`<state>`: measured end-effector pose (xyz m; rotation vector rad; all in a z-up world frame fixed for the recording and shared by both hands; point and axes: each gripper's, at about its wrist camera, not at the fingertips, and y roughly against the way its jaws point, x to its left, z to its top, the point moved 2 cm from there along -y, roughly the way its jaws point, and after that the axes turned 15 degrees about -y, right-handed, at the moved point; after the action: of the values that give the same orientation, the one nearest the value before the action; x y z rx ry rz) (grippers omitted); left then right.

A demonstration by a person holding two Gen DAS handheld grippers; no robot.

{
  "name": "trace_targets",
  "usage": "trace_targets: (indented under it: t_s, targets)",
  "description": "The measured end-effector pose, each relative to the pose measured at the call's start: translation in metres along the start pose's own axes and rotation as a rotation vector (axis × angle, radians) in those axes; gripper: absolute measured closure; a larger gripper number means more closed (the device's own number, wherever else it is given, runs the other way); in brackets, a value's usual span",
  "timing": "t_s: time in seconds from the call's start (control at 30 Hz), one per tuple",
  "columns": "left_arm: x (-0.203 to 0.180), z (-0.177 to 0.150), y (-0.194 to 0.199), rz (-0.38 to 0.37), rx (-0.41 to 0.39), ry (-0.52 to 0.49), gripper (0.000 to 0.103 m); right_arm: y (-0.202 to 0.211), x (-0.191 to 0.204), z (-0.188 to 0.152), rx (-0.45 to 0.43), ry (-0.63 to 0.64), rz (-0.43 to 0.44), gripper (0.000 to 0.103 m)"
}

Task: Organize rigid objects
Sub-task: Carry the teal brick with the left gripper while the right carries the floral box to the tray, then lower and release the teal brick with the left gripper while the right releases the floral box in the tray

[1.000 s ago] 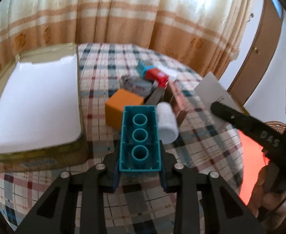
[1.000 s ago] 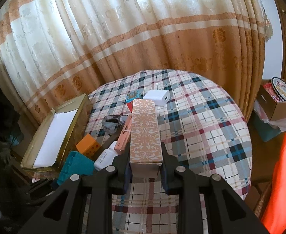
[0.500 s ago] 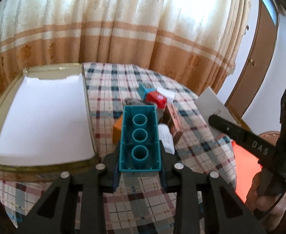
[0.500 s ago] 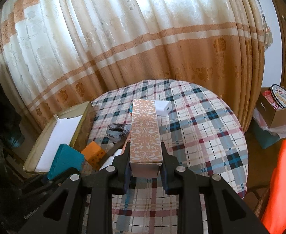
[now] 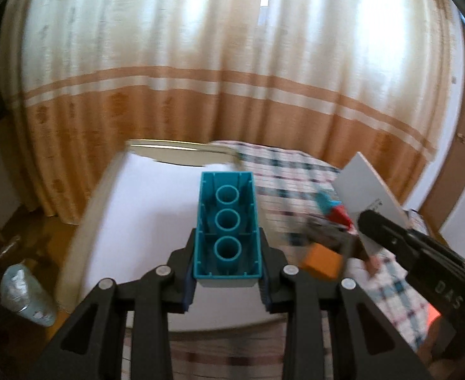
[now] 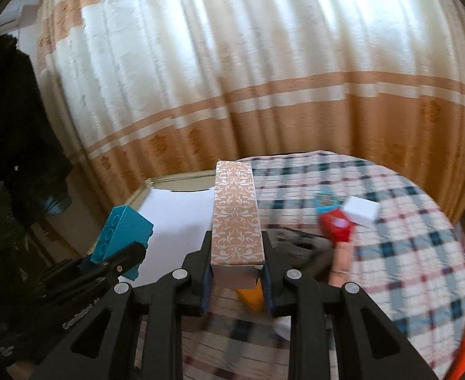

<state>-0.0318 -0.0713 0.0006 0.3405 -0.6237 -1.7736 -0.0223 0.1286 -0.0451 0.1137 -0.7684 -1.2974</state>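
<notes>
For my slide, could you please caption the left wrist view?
Left hand-held gripper carries a teal brick above the white-lined tin.

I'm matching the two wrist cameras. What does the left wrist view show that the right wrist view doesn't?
Left only: the teal plastic brick's hollow underside and a crumpled clear bottle on the floor. Right only: the long patterned cardboard box in the right gripper, and a small white box. Both: the white-lined gold tin, the checked tablecloth, the curtain.
</notes>
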Motion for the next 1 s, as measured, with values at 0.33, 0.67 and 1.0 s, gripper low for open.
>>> trace_targets:
  t_s: [0.33,0.67,1.0]
  targets:
    - [0.038,-0.010,-0.022,0.137,0.072,0.041,0.072,-0.047,0.048,-0.013,0.066,0.075,0.028,0.075]
    - [0.049,-0.014,-0.035,0.208,0.118,0.041,0.072,-0.076,0.063,-0.026,0.120,0.113,0.030,0.075]
    - [0.051,-0.021,-0.044,0.249,0.159,0.035,0.072,-0.084,0.063,-0.034,0.135,0.127,0.032,0.075]
